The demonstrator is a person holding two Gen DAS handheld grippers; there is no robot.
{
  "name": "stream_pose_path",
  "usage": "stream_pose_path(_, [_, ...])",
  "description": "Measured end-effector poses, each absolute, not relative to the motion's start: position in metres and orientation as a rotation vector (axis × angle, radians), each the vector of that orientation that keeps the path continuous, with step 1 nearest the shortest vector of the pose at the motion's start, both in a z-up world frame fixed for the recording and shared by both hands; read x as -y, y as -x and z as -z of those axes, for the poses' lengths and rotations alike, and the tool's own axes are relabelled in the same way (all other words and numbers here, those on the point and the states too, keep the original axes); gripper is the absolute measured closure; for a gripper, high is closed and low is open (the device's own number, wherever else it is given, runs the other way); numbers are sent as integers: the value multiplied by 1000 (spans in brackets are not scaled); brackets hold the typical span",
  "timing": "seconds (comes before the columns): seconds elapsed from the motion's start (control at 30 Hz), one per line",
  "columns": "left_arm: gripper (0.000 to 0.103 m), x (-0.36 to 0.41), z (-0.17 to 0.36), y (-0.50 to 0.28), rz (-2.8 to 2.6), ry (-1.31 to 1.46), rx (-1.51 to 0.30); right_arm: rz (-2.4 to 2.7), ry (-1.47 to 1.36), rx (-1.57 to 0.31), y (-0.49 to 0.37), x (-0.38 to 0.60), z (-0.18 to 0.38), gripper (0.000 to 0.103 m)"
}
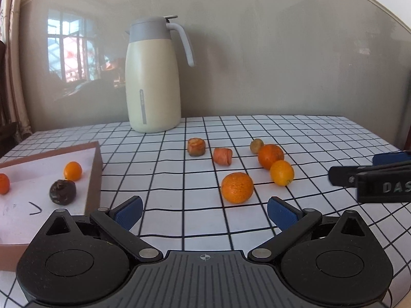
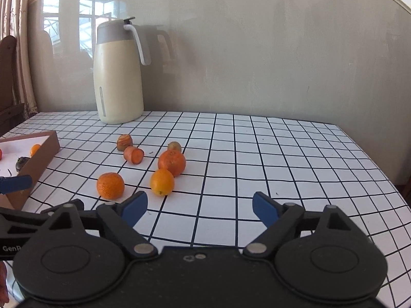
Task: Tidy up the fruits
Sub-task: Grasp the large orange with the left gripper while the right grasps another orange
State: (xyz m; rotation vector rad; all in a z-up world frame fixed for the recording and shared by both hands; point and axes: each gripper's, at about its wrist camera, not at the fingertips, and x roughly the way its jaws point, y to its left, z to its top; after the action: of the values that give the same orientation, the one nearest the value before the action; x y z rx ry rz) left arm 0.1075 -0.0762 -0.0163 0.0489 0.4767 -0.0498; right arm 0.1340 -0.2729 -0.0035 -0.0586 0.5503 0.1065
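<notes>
Box: a shallow brown cardboard box (image 1: 95, 169) with a white floor sits at the left edge of the table (image 1: 308, 138), which wears a white cloth with a black grid.
Box contents: a small orange fruit (image 1: 73, 171) near the far wall, a dark wrinkled fruit (image 1: 62, 192) just in front of it, and part of another orange fruit (image 1: 3, 183) at the picture's left edge.
Loose on the table: a rough-skinned orange (image 1: 237, 187) nearest the left claw; a smooth yellow-orange fruit (image 1: 281, 172) touching a larger orange (image 1: 270, 156); a small brownish fruit (image 1: 256, 145) just behind that one; two carrot chunks (image 1: 222, 156) side by side further left.
Jug: a cream thermos jug (image 1: 152, 77) with grey lid, upright at the back, closed.
Left claw (image 1: 204, 211): fingers apart, nothing between them, low over the cloth beside the box.
Right claw (image 2: 199, 209): fingers apart, empty, near the yellow-orange fruit.
</notes>
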Motion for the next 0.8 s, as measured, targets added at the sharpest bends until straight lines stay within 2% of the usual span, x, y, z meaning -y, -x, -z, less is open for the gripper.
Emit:
stream_pose_path(0.2, [1,87,22,-132,38,-86,-465,-42,117,-569,-152,264,14,24])
stream_pose_path(0.47, [5,85,31,-164,52,-67,-540,-53,88,-617,-176,262,23,30])
stream_pose_path(0.8, [5,71,24,-168,15,-68,-530,-110,60,-626,-181,253,21,31])
